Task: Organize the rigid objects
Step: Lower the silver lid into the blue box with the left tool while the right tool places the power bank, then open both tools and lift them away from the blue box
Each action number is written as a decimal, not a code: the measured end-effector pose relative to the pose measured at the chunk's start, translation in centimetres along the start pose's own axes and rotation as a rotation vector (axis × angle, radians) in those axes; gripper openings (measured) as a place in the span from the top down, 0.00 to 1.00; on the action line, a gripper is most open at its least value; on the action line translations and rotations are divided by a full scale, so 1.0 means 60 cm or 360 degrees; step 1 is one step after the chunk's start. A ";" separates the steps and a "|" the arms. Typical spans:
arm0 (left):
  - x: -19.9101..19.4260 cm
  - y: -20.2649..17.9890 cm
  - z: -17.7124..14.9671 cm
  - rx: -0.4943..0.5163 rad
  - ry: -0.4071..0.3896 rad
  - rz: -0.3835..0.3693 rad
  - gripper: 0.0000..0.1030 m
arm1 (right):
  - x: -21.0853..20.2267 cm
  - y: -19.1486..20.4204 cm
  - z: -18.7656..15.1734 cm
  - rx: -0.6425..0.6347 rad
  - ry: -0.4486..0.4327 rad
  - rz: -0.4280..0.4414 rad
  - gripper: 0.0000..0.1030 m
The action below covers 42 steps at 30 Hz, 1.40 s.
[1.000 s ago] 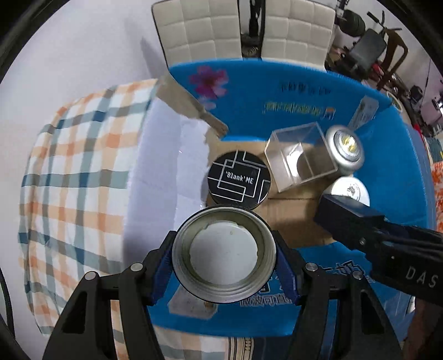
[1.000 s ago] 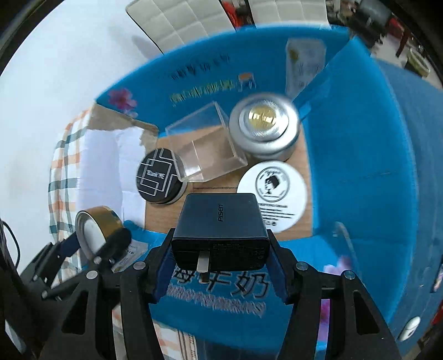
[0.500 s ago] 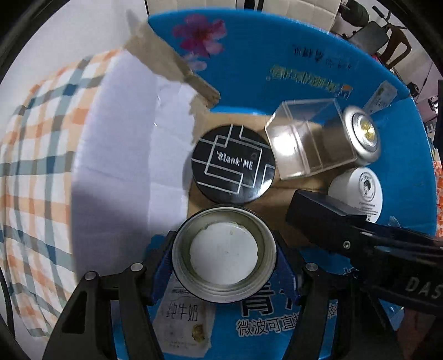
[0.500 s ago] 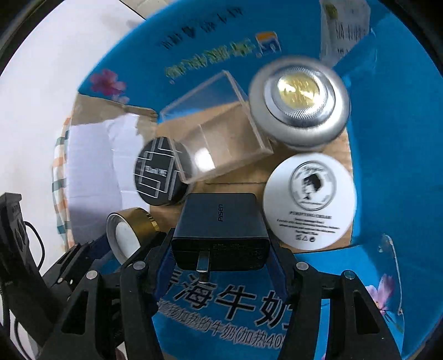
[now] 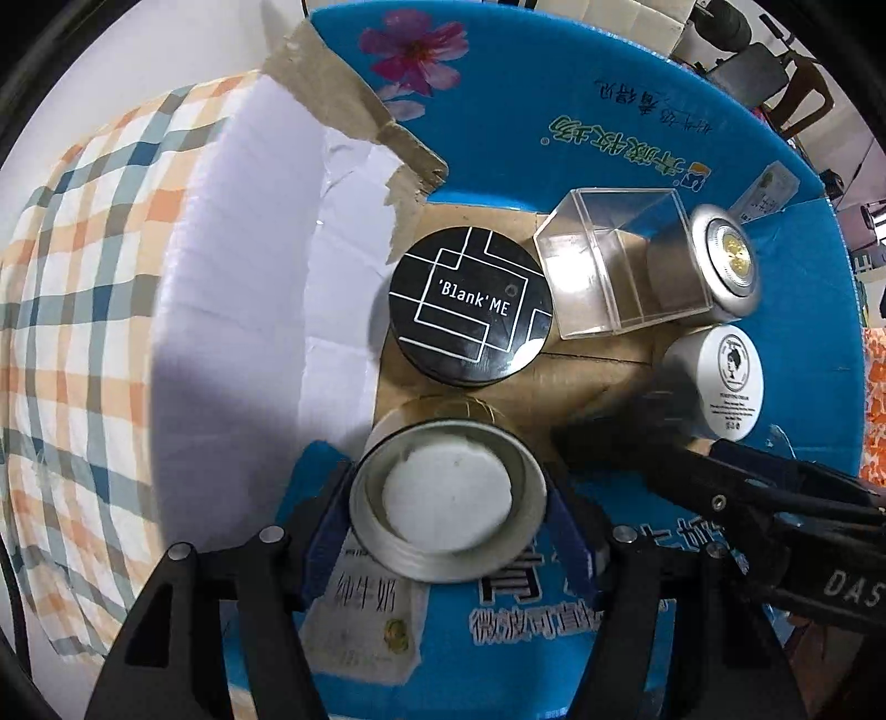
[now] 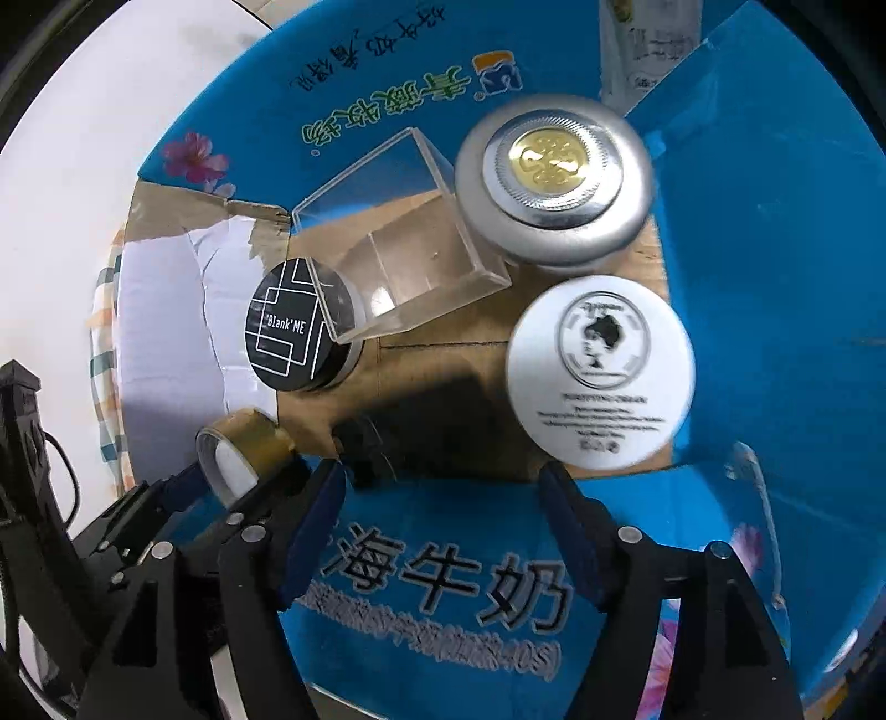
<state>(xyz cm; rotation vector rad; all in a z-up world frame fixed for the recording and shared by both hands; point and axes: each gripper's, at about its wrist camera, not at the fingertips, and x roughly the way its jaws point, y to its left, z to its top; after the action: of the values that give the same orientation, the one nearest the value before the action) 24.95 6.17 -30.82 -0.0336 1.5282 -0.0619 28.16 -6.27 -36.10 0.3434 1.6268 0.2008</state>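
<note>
Since half a second ago the right gripper (image 6: 443, 498) has let go of the black charger, which no longer sits between its blue pads; its jaws now stand wide apart and empty over the near wall of the blue carton (image 6: 747, 249), and a dark blurred shape (image 6: 360, 443) shows just beyond the left pad, too smeared to name; both grippers have also come lower into the carton. Under the carton lies a surface covered with a checked cloth (image 5: 83, 332) in orange, blue and white, with a white wall behind it; padded white chair backs (image 5: 637, 8) and dark furniture show past the far rim. On the carton's brown cardboard floor (image 5: 581, 382) stand a black round tin (image 5: 470, 313) marked 'Blank' ME, a clear plastic cube (image 5: 620, 266) touching it, a silver tin with a gold centre (image 5: 725, 260) behind the cube, and a white round jar (image 5: 731, 382) near the right wall; a white paper sheet (image 5: 249, 277) lines the torn left wall. Clenched on a gold-sided round tin (image 5: 448, 498), open side toward the camera with a white disc inside, the left gripper (image 5: 448, 504) holds it in the near left corner, just in front of the black tin; whether it touches the floor I cannot tell.
</note>
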 end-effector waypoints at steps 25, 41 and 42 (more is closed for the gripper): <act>-0.216 -0.011 -0.090 -0.0069 -0.0381 0.0162 0.02 | -0.221 0.010 -0.126 -0.0230 -0.0400 -0.0381 0.00; -0.377 -0.073 -0.162 0.0031 -0.0654 0.0186 0.02 | -0.422 0.037 -0.254 -0.0311 -0.0657 -0.0335 0.00; -0.379 -0.077 -0.165 0.0039 -0.0659 0.0189 0.02 | -0.427 0.037 -0.258 -0.0314 -0.0666 -0.0335 0.00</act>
<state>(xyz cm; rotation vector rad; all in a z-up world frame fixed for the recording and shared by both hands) 14.03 3.14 -8.26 0.0606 1.1125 0.0208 14.47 -11.72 -9.93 0.0538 1.2065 0.1179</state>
